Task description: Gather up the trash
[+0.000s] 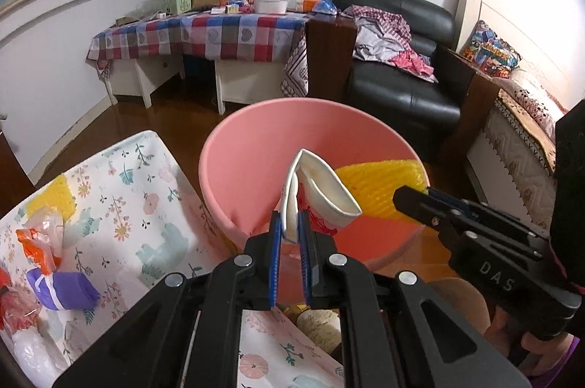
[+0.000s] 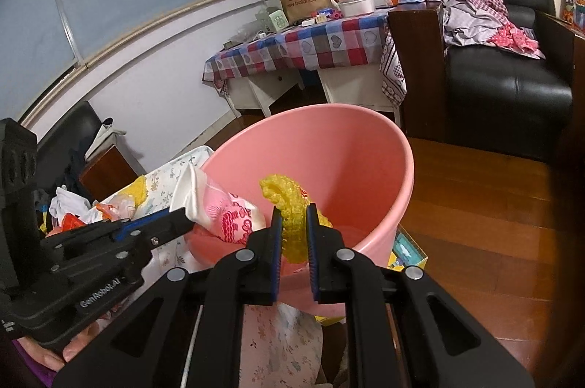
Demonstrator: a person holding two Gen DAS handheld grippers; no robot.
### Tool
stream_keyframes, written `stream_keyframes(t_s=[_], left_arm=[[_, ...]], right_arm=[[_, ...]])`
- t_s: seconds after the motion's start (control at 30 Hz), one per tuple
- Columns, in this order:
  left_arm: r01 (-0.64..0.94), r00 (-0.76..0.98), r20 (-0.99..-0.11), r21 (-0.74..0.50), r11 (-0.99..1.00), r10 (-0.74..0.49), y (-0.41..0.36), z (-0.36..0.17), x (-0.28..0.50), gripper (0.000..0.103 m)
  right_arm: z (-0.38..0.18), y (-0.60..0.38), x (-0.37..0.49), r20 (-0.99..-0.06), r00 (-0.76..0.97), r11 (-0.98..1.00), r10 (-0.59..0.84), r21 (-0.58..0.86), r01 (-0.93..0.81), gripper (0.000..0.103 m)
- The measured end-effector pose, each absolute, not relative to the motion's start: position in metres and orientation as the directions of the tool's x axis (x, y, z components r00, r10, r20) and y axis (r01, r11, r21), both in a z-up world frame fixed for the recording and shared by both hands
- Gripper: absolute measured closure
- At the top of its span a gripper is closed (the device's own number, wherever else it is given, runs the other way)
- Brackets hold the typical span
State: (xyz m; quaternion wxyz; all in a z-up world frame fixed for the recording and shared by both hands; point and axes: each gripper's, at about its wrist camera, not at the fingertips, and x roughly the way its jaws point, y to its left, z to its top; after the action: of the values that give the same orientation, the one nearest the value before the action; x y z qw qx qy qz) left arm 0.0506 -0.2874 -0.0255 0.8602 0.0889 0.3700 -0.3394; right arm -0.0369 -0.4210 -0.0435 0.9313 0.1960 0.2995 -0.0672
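Observation:
A pink plastic bin [image 1: 256,154] stands just past the table edge; it also shows in the right wrist view [image 2: 351,146]. My left gripper [image 1: 290,223] is shut on a crushed white paper cup [image 1: 321,187] with red print, held over the bin's near rim; the cup also shows in the right wrist view [image 2: 219,205]. My right gripper [image 2: 294,223] is shut on a yellow foam net [image 2: 289,205], held over the bin mouth; the net also shows in the left wrist view [image 1: 380,183]. Both grippers sit side by side above the bin.
A table with a floral cloth [image 1: 120,198] holds more litter: a purple wrapper [image 1: 65,289], an orange-and-white bag [image 1: 40,238], a yellow foam piece [image 1: 51,201]. A black armchair [image 1: 402,59] with clothes and a checkered-cloth table [image 1: 204,33] stand behind on the wood floor [image 2: 475,212].

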Motion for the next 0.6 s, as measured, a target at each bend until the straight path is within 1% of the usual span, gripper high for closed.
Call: stream_keyframes(t_s=[0.13,0.2,0.27,0.33,0.4,0.5,0.53,0.6], left_arm=[[0.643,0.498,-0.699,-0.100,0.759,-0.514,-0.286,-0.028,0.051,0.094],[0.645,0.496,-0.698,-0.101,0.758,-0.516,-0.285,-0.027,0.051,0.091],[0.643,0.501,-0.694,-0.103,0.759,-0.518,-0.285,-0.024,0.049,0.086],[0.639,0.504,-0.689,-0.108,0.762,-0.520,-0.283,-0.021,0.048,0.073],[0.634,0.512,-0.679,-0.116,0.765,-0.527,-0.279,-0.017,0.047,0.068],[0.633,0.511,-0.669,-0.133,0.763,-0.540,-0.274,-0.012,0.044,0.063],[0.631,0.510,-0.667,-0.139,0.763,-0.543,-0.273,-0.009,0.043,0.060],[0.628,0.511,-0.660,-0.151,0.764,-0.550,-0.268,-0.005,0.041,0.059]], right_arm=[[-0.046,-0.422,-0.036,-0.595,0.804,0.911,-0.015,0.323,0.256,0.089],[-0.047,-0.424,-0.035,-0.596,0.803,0.908,-0.015,0.328,0.261,0.084],[-0.047,-0.426,-0.035,-0.594,0.805,0.905,-0.018,0.332,0.265,0.080],[-0.046,-0.426,-0.036,-0.592,0.806,0.904,-0.024,0.331,0.270,0.076],[-0.044,-0.425,-0.037,-0.589,0.807,0.904,-0.029,0.329,0.273,0.072],[-0.043,-0.424,-0.039,-0.587,0.809,0.903,-0.035,0.328,0.277,0.063],[-0.042,-0.424,-0.039,-0.586,0.810,0.903,-0.035,0.329,0.277,0.063],[-0.040,-0.423,-0.040,-0.584,0.811,0.903,-0.032,0.330,0.274,0.063]])
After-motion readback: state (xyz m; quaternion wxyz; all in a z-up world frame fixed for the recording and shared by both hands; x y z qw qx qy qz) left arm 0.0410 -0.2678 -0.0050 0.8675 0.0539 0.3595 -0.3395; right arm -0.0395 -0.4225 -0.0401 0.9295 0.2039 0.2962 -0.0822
